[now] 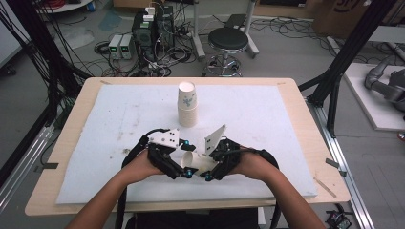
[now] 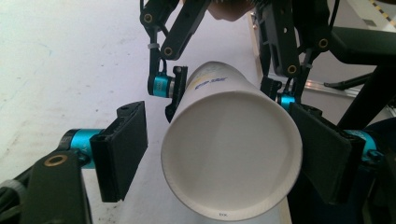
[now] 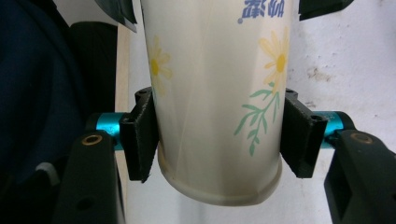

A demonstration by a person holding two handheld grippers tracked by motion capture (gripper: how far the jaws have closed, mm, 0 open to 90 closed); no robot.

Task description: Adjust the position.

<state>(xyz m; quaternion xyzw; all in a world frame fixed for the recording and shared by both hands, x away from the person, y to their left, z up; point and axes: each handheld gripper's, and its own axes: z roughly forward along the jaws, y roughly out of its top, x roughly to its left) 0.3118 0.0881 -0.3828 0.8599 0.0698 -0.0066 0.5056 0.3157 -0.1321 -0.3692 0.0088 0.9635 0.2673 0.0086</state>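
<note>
A white paper cup with a flower print [image 1: 198, 162] lies on its side, held just above the white mat near the table's front. My right gripper [image 1: 208, 165] is shut on it close to its base [image 3: 219, 135], both pads pressing the cup's wall. In the left gripper view the cup's open mouth [image 2: 231, 154] faces the camera. My left gripper [image 2: 224, 154] stands open around the rim [image 1: 187, 158]: its left pad [image 2: 119, 149] is a little clear of the cup and its right pad [image 2: 327, 158] is against it. A stack of matching cups [image 1: 187, 105] stands upright behind.
A white mat [image 1: 119, 119] covers most of the wooden table [image 1: 71, 124]. Beyond the far edge stand a black stool [image 1: 228, 45] and computer boxes with tangled cables [image 1: 148, 33]. Black frame posts [image 1: 344, 62] rise at the right.
</note>
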